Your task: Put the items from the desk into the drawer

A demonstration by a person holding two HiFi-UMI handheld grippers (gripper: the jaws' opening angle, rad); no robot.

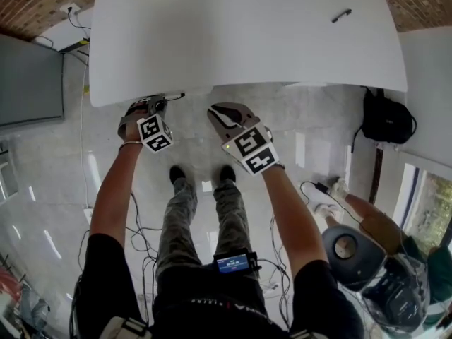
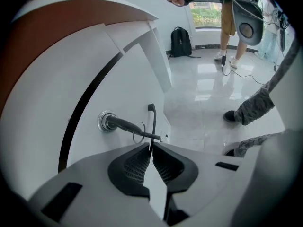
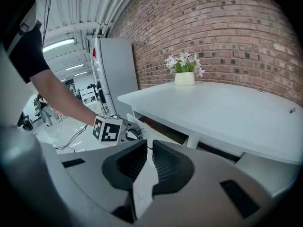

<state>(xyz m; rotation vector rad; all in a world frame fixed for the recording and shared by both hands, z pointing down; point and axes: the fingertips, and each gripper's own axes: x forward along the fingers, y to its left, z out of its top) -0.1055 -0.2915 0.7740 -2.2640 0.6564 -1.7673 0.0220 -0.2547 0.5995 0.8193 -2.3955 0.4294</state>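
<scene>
Your left forearm [image 1: 116,189] runs straight ahead. Its tool [image 2: 151,144] tips steeply down at the near edge of the tabletop [image 1: 247,34], jaws pinched on the end of a dark key [image 2: 128,126]. The key sits in the lock [image 2: 105,122] of the white drawer front [image 2: 123,79]. Your right forearm [image 1: 289,210] angles inward. The right tool [image 3: 149,144] hovers just beside the left one and points less steeply, jaws together with nothing in them. Well apart from both tools, a pen [image 1: 342,15] lies on the tabletop toward the far right, and a pot of white flowers [image 3: 184,78] stands at the far left. A black backpack [image 1: 385,119] sits on the floor by the tabletop's right end, with another person [image 1: 367,224] near it.
</scene>
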